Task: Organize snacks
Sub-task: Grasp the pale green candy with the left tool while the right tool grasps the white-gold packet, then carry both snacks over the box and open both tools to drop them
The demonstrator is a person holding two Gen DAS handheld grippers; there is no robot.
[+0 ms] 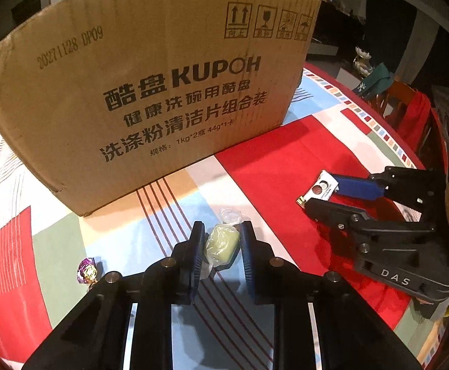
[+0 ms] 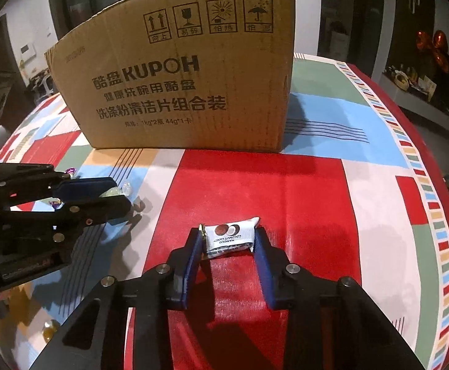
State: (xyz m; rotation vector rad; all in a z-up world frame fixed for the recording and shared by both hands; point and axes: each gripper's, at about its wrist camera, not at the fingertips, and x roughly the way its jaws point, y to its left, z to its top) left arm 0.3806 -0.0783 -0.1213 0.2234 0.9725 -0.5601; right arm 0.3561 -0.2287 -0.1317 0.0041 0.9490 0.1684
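Observation:
A tall brown cardboard box (image 1: 150, 92) stands on the patterned tablecloth, also in the right wrist view (image 2: 181, 77). My left gripper (image 1: 221, 240) is shut on a pale green candy (image 1: 221, 245) in a clear wrapper, low over the cloth. My right gripper (image 2: 229, 240) is shut on a white coconut candy (image 2: 229, 237), its fingers pressing both ends of the wrapper. The right gripper shows in the left wrist view (image 1: 320, 195) with the white candy (image 1: 321, 188). The left gripper shows in the right wrist view (image 2: 116, 192).
A purple and gold wrapped candy (image 1: 87, 271) lies on the cloth left of my left gripper. Another small gold candy (image 2: 50, 334) lies near the table's front left edge. The tablecloth (image 2: 316, 185) ends at a curved edge on the right. A chair with red cloth (image 1: 415, 117) stands beyond it.

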